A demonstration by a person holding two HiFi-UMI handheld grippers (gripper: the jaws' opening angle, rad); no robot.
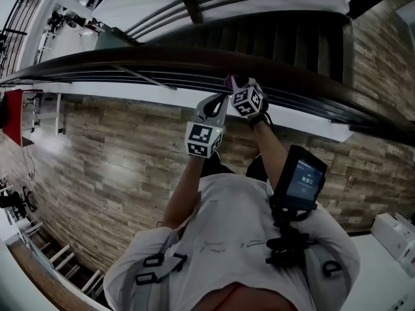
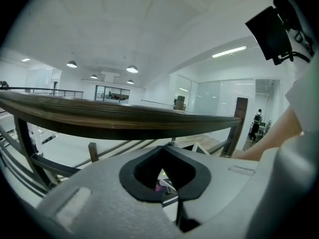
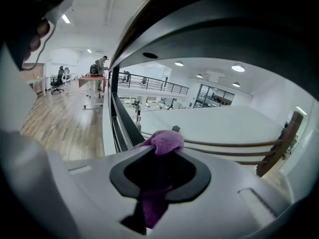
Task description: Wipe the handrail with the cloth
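Wood-plank floor [image 1: 117,167] lies open behind the person, while the dark handrail [image 1: 130,60] sweeps edge to edge with stairs [image 1: 285,37] dropping beyond it. Both forearms stretch forward side by side: the right gripper [image 1: 232,86] is up at the rail, clamped on the purple cloth [image 1: 229,81], which bulges past its jaws. The left gripper [image 1: 219,101] sits just beside it, jaws drawn together on nothing, and whether cloth meets rail is too small to judge.
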